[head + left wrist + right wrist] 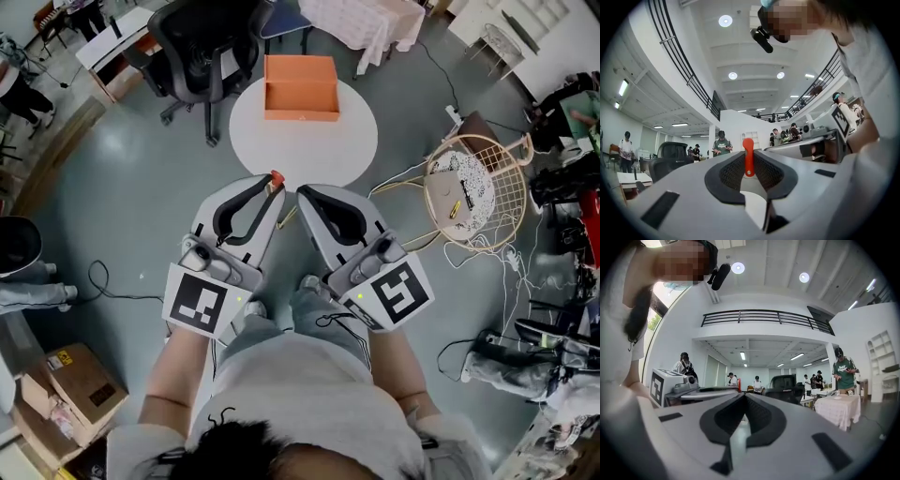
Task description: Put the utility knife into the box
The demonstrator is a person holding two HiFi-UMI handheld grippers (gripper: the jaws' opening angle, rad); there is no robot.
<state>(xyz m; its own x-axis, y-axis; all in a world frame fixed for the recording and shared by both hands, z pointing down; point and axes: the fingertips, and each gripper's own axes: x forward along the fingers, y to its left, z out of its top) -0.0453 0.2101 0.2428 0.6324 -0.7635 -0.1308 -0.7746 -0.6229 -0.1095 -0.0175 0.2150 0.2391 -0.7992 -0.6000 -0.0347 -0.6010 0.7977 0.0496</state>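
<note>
An open orange box sits on the far side of a round white table. My left gripper is held near the table's near edge, shut on a red utility knife that pokes out beyond its tips. In the left gripper view the knife stands upright between the closed pads of the left gripper. My right gripper is beside it, tips almost touching the left one, and is shut with nothing in it. Both point toward the table from in front of the person's waist.
A black office chair stands behind the table at the left. A wire basket stand with cables around it is at the right. Cardboard boxes lie at the lower left, and a cloth-covered table is at the back.
</note>
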